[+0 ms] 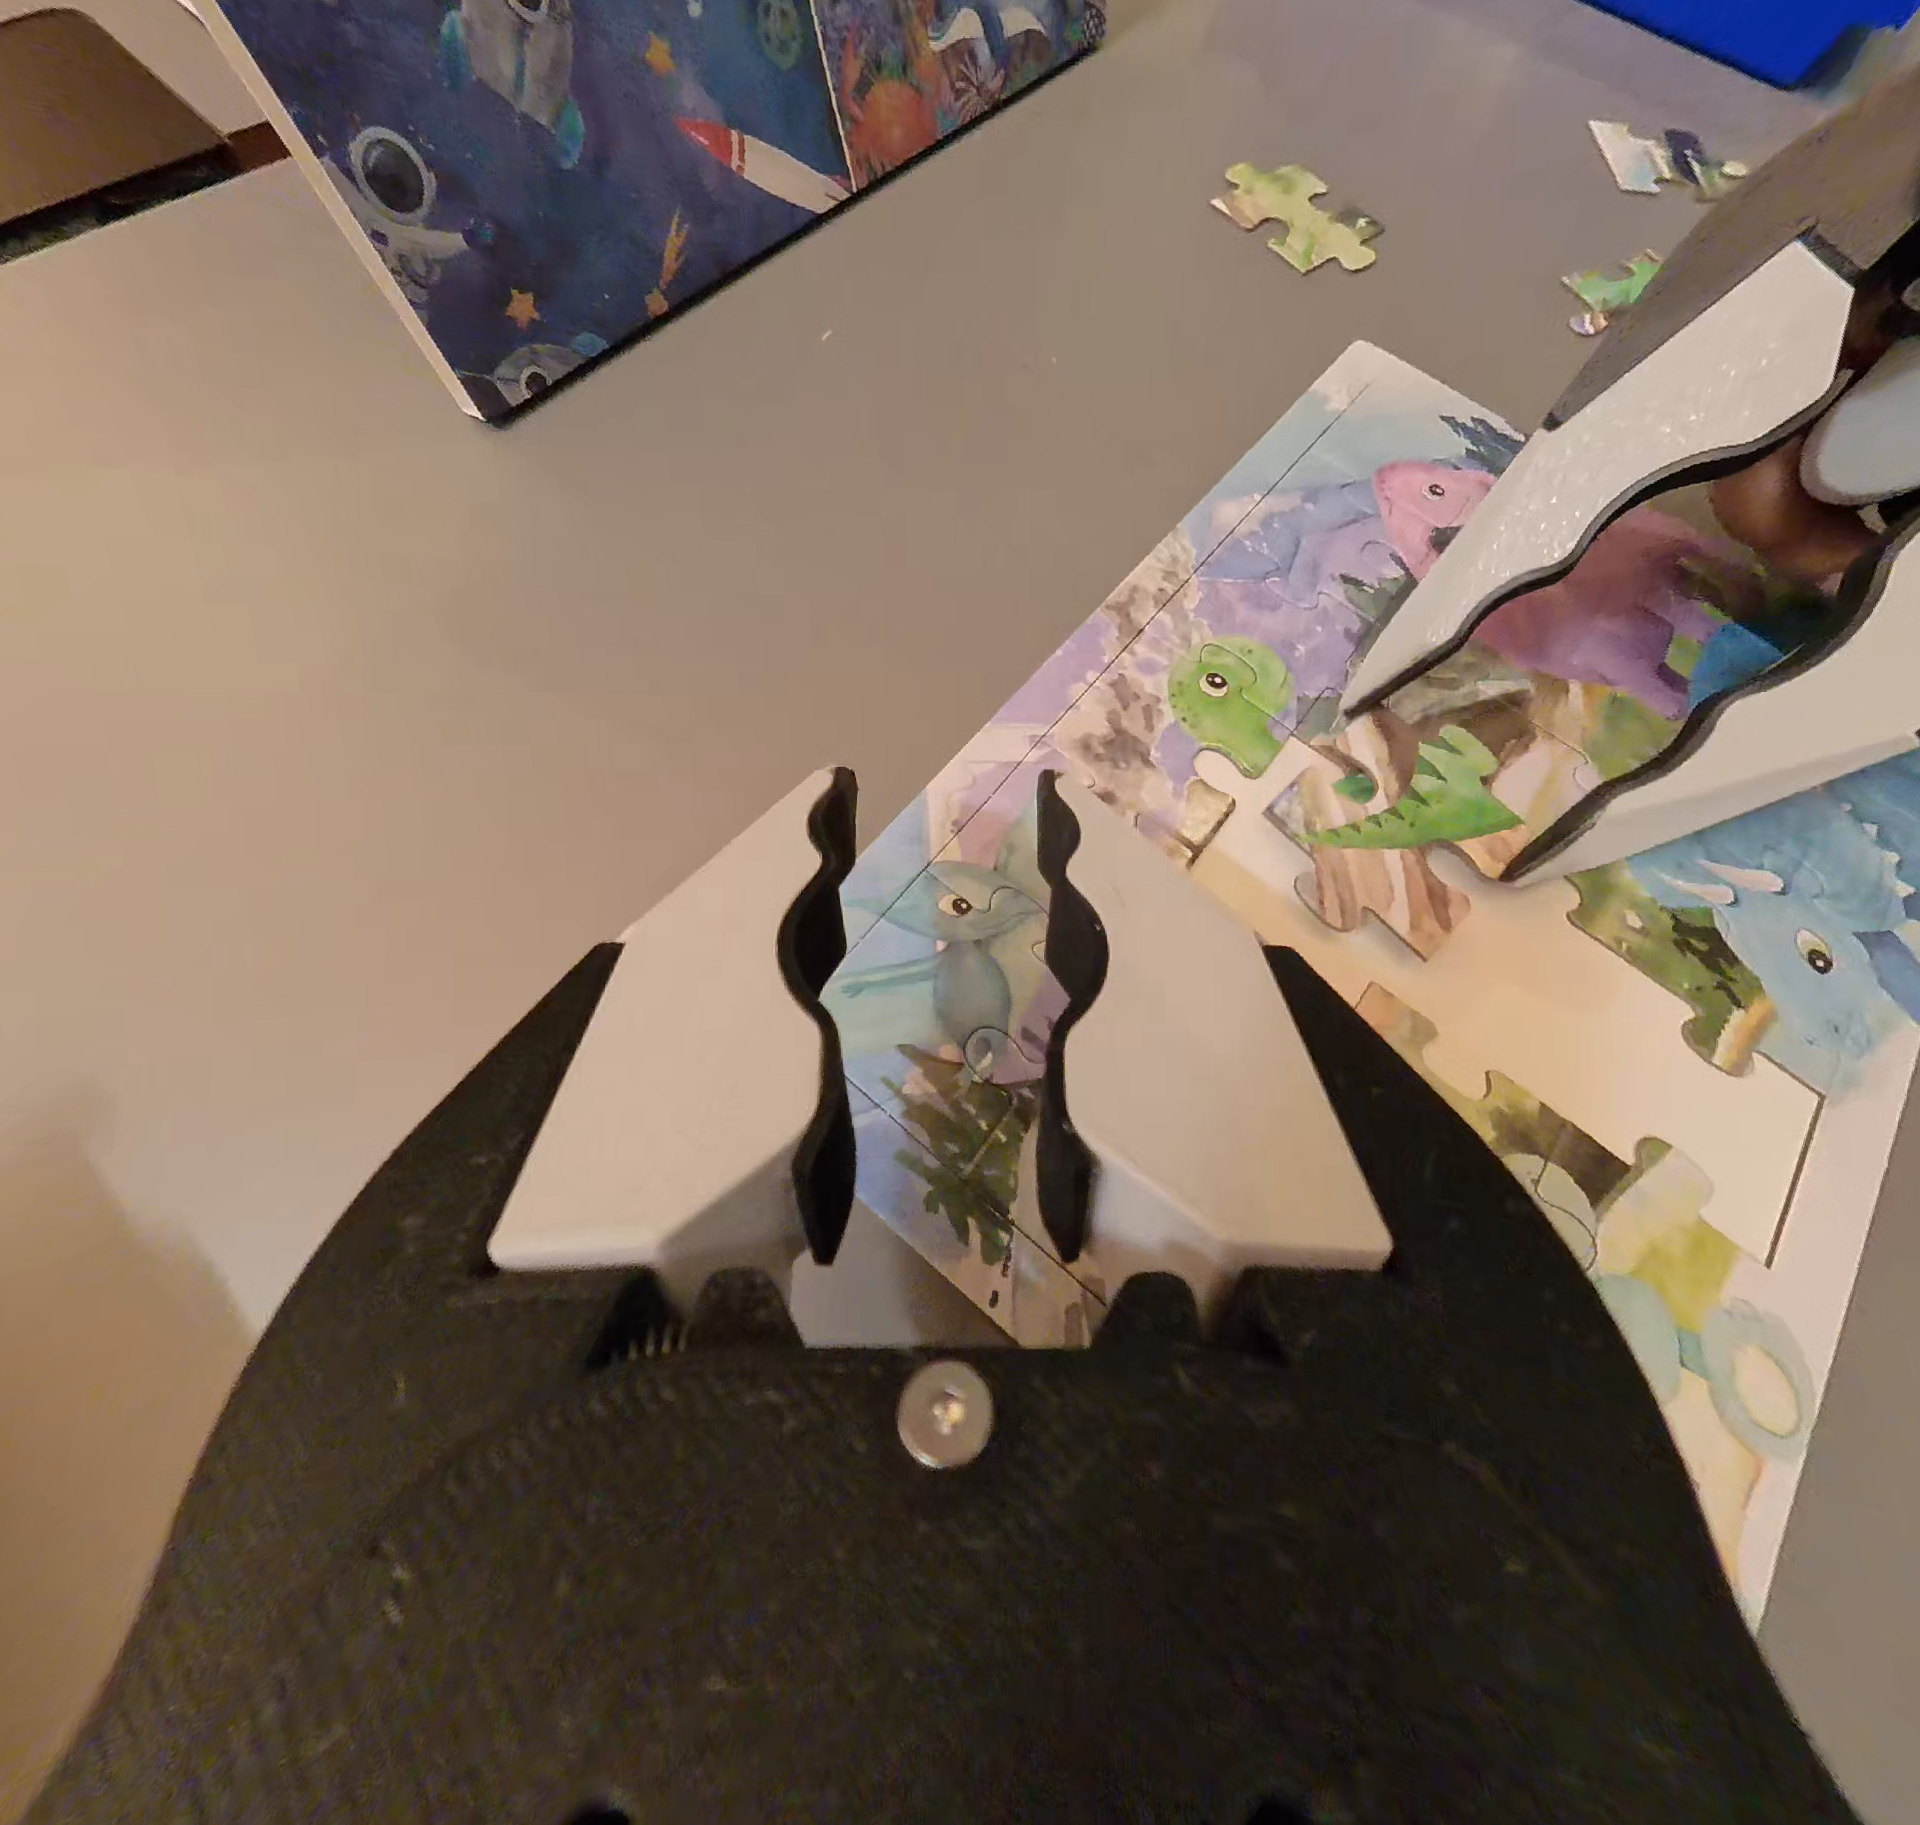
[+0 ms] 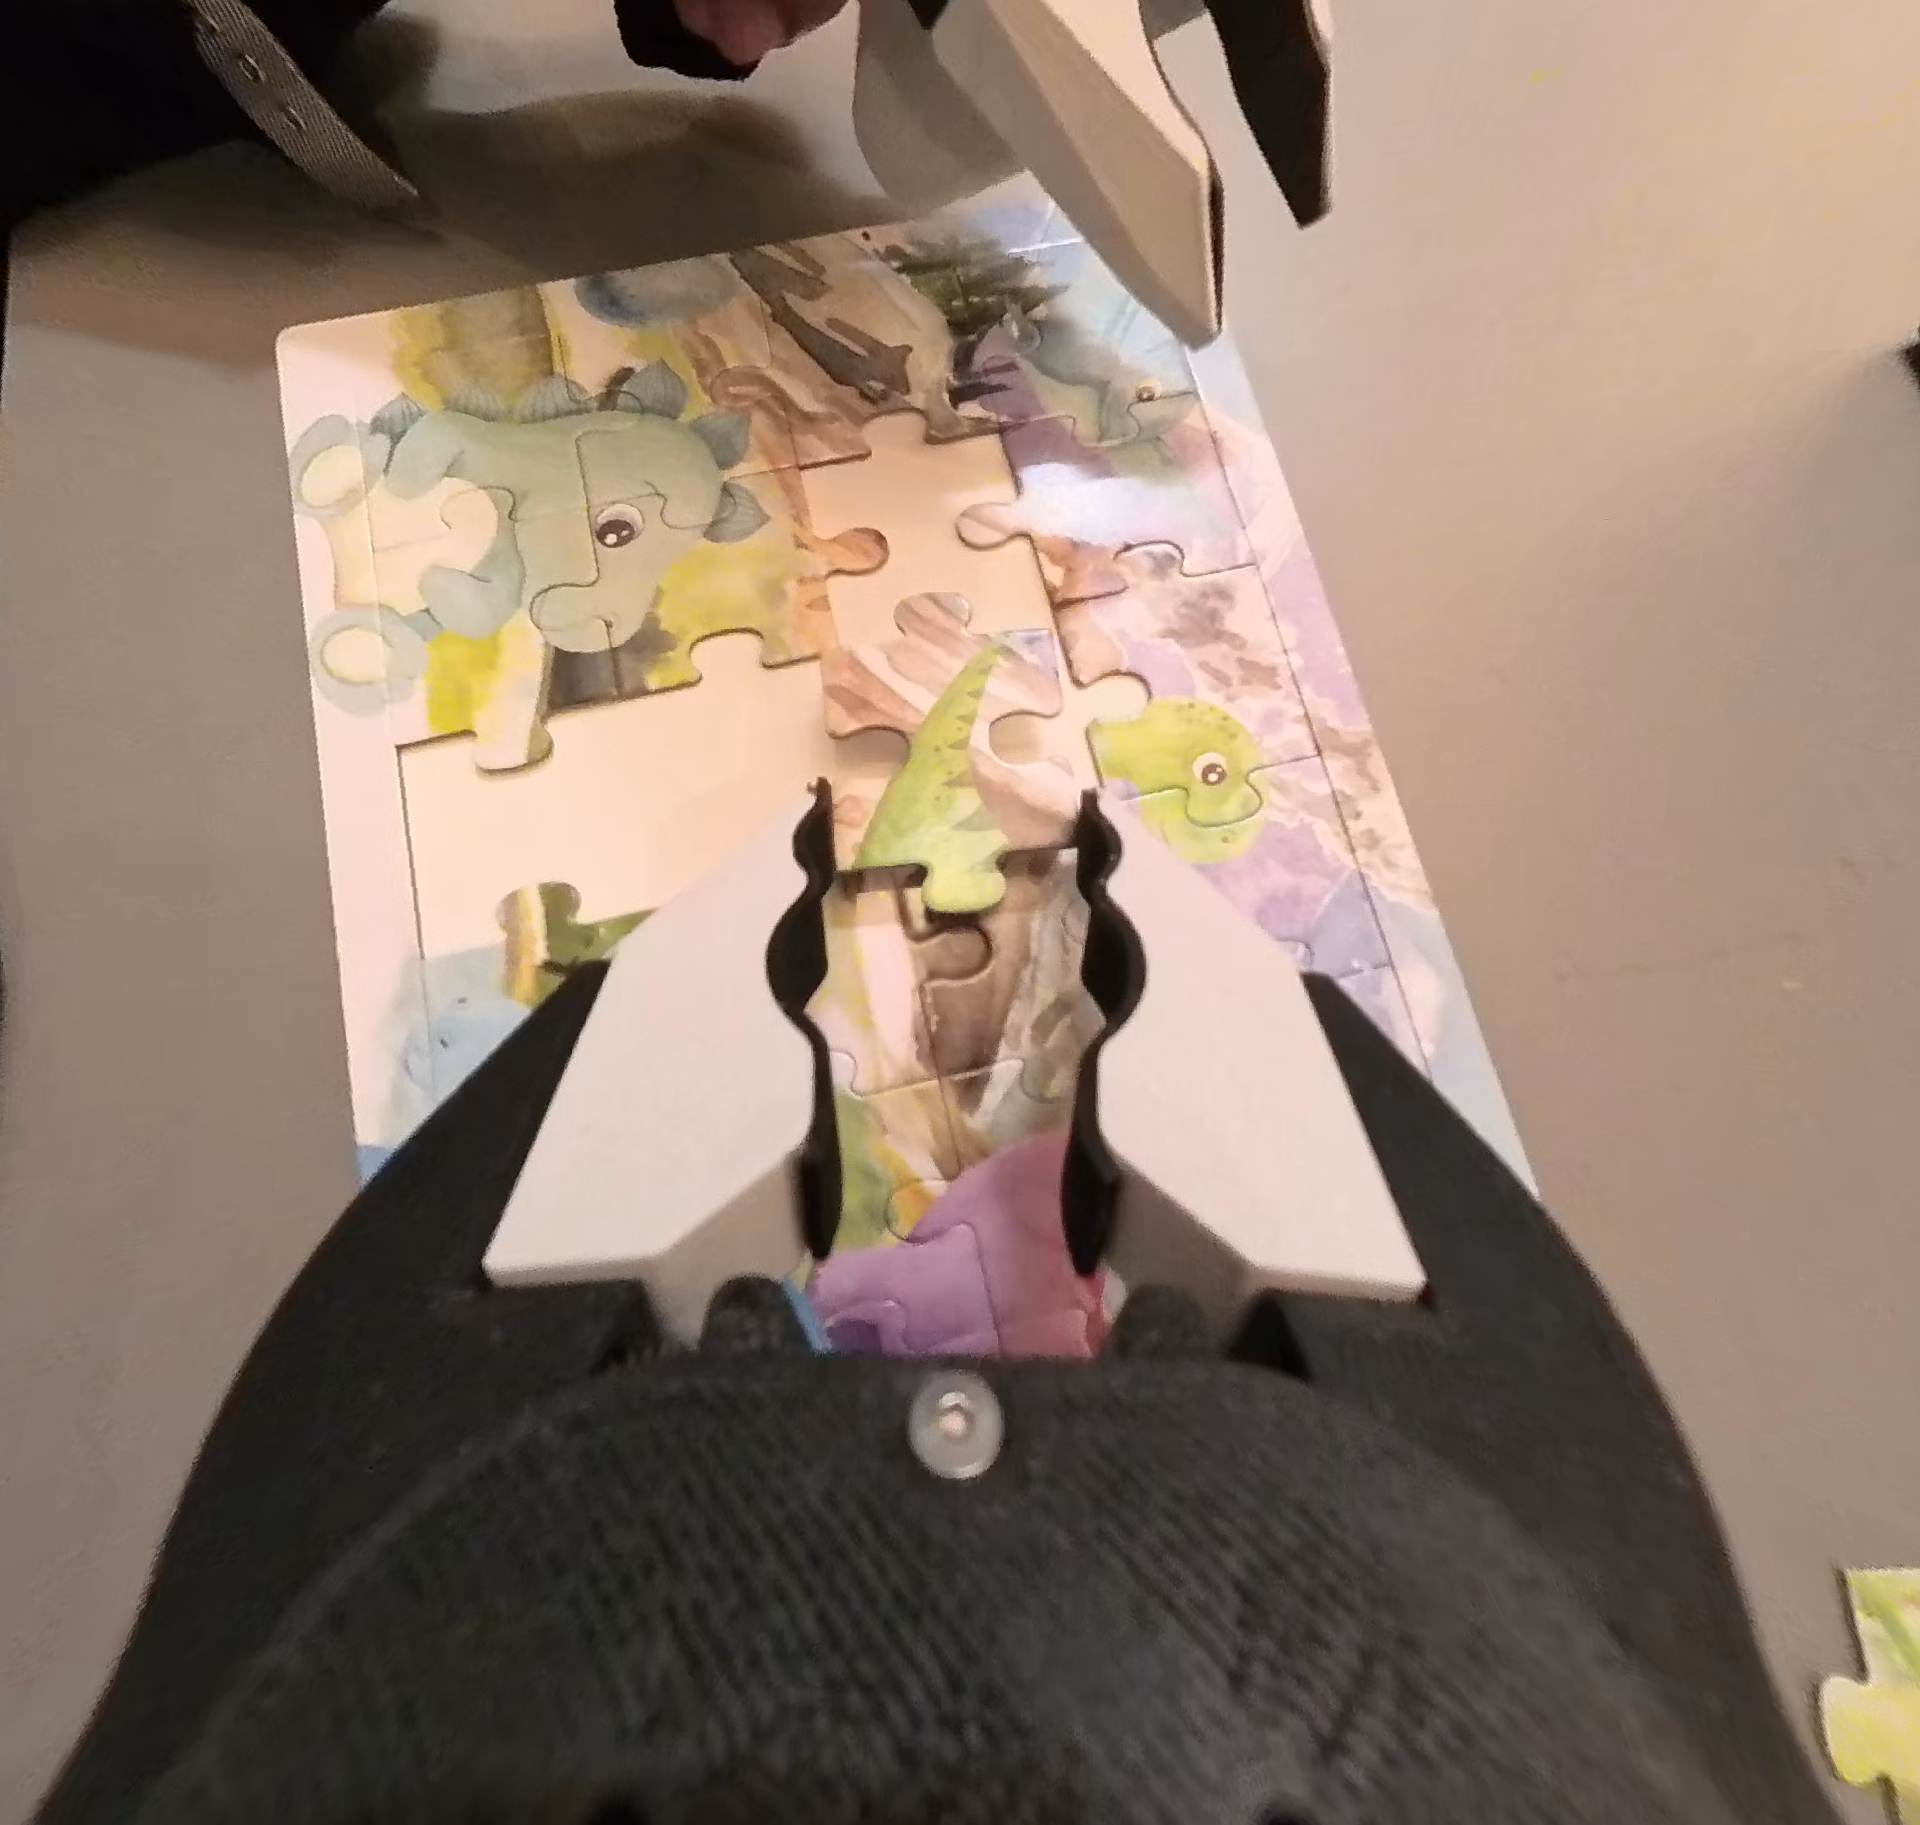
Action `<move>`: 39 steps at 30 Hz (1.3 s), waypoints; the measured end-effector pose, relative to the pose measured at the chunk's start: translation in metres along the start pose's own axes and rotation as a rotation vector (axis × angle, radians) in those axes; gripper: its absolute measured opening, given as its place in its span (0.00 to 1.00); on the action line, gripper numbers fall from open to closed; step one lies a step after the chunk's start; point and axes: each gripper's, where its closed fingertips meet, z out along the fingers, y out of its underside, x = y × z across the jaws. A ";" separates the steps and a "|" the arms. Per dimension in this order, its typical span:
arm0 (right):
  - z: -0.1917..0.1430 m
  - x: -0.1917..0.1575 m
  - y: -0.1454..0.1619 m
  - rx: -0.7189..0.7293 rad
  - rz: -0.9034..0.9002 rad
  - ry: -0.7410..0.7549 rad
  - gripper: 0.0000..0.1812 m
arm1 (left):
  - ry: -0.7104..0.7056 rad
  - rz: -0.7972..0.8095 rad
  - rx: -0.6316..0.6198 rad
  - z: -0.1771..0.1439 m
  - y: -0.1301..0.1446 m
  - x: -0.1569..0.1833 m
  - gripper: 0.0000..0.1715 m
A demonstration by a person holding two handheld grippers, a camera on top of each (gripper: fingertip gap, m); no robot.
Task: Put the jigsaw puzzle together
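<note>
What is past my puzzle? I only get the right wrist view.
Observer: A box with space pictures stands beyond the puzzle board.
Operator: Any more loose pieces there?
Observer: Yes, a green loose piece lies on the grey table past the board's far corner.
Operator: What's my hand-held gripper covering?
Observer: A finished blue horned dinosaur, beside the green tail piece between your hand-held gripper tips.

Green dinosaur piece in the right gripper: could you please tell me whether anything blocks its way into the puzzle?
Nothing visible does. The green dinosaur piece, held by the right gripper, sits over the puzzle board beside the green dinosaur head. The left gripper hovers open at the board's edge, clear of it.
</note>
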 end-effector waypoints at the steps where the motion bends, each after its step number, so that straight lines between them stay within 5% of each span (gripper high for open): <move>1: 0.000 0.000 -0.002 0.006 -0.003 0.000 0.25 | -0.001 0.003 -0.003 0.000 0.000 0.000 0.19; 13: 0.029 -0.006 -0.032 0.040 -0.038 -0.077 0.25 | -0.019 -0.011 0.014 -0.001 -0.003 -0.005 0.19; 39: 0.041 -0.005 -0.032 0.029 -0.094 -0.085 0.26 | -0.014 0.009 0.005 0.001 -0.004 -0.001 0.19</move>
